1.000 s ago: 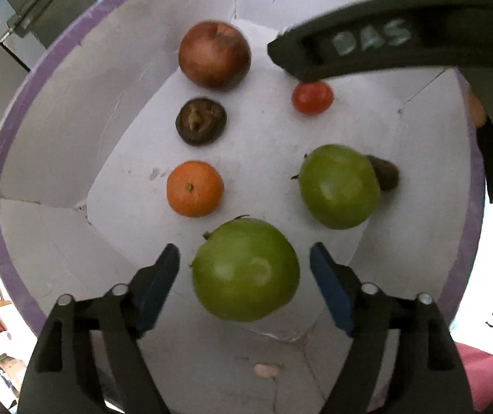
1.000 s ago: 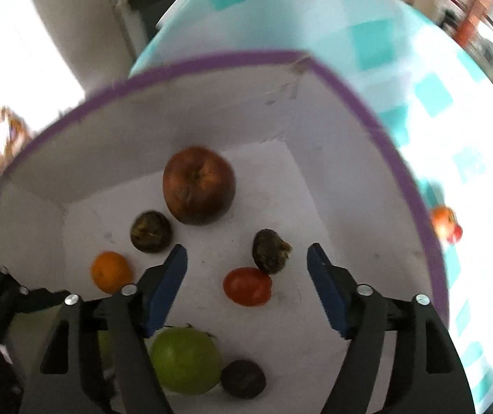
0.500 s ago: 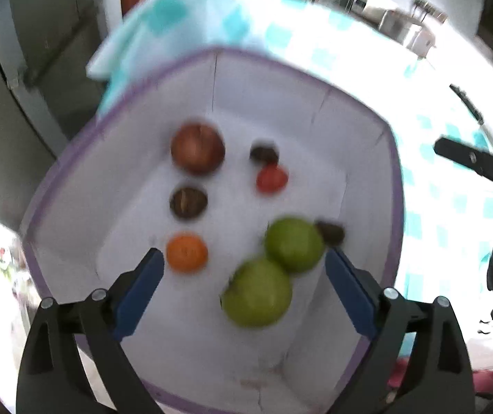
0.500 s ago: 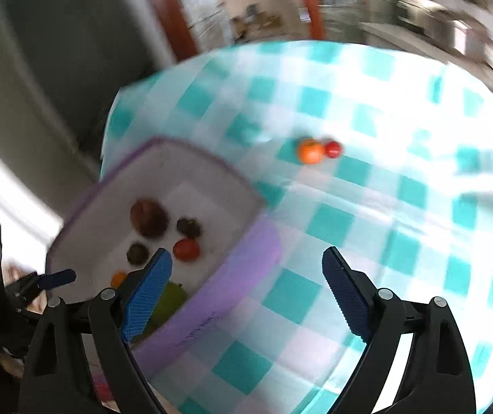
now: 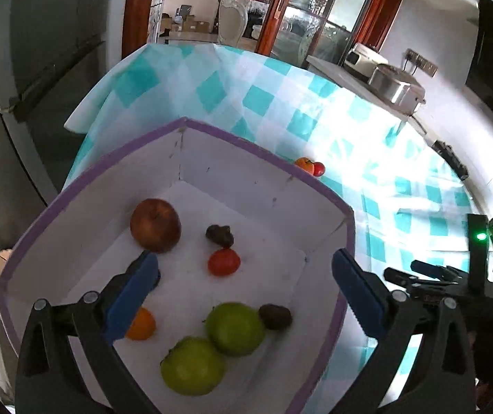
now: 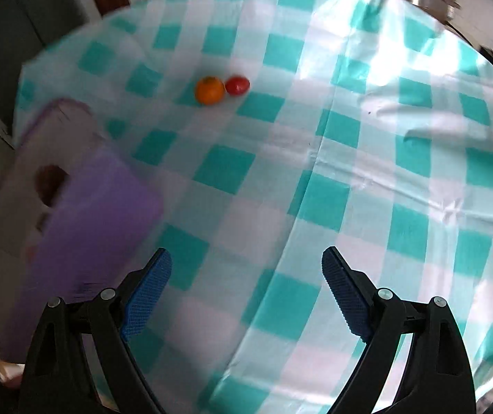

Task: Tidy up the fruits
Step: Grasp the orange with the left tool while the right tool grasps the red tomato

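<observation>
Left wrist: fingers (image 5: 245, 279) spread, empty, over box (image 5: 315, 183) of fruit. Right wrist: fingers (image 6: 246, 289) apart, empty — orange (image 6: 209, 90) and tomato (image 6: 237, 85) touching on checked surface (image 6: 367, 158), well ahead, slightly left; nearer the right hand, by judgement.

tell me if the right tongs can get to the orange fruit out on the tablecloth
Probably yes. The right tongs are open and empty, and only bare tablecloth lies between them and the orange fruit. A small red fruit sits right against it, so the grasp could nudge that. The purple box stands off to the side.
</observation>
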Demonstrator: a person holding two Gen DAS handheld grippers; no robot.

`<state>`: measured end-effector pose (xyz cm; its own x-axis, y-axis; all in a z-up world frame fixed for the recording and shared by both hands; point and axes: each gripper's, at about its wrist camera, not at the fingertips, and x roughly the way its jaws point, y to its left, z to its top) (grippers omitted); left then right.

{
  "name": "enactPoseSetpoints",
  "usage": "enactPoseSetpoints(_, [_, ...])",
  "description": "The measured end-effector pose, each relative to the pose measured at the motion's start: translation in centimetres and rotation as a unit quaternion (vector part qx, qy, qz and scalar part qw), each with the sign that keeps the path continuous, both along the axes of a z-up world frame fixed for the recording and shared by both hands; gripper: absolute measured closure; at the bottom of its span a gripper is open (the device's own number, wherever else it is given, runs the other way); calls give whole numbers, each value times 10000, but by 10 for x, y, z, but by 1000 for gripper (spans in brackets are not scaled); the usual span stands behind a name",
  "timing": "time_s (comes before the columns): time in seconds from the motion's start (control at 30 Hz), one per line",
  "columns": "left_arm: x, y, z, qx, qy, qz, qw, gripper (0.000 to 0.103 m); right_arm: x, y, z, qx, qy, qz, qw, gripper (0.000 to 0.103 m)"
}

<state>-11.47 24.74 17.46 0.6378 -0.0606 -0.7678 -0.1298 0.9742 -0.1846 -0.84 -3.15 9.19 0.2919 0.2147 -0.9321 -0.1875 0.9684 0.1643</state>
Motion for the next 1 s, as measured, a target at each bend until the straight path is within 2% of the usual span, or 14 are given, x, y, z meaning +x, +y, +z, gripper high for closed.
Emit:
enactPoseSetpoints(0.1, [17, -8, 2, -1, -30, 44, 10000, 2, 23, 6, -23, -250, 1, 345, 9991, 18])
enactPoseSetpoints(0.23, [47, -29, 10, 88, -102, 52, 9999, 2, 64, 9, -50, -374, -47, 569, 9977, 26])
enactPoseSetpoints(0.37, [83, -60, 15, 280, -157, -143, 9994, 2, 119, 10, -74, -69, -120, 548, 9984, 35])
enactPoseSetpoints(0.5, [125, -82, 15, 455, -76, -378, 9982, 2, 160, 25, -87, 69, -499, 864, 9950, 39])
enactPoseSetpoints(0.53, [135, -85, 14, 515, -6, -425, 9978, 2, 166, 28, -88, 90, -568, 926, 9940, 39])
enactPoseSetpoints(0.63, [176, -95, 2, 660, 556, -581, 9946, 2, 189, 38, -92, 138, -773, 1204, 9896, 39])
enactPoseSetpoints(0.73, [207, -96, -14, 739, 1079, -459, 9904, 2, 204, 49, -94, 133, -1011, 1643, 9811, 41])
enactPoseSetpoints(0.87, [236, -91, -28, 352, 1421, -397, 9884, 2, 211, 56, -95, 69, -1272, 2158, 9681, 41])
enactPoseSetpoints(0.93, [251, -91, -36, 342, 1711, -451, 9836, 2, 212, 60, -95, 39, -1414, 2469, 9587, 41])
enactPoseSetpoints(1.0, [272, -95, -48, 403, 2074, -755, 9745, 2, 214, 66, -94, 14, -1555, 2826, 9466, 42])
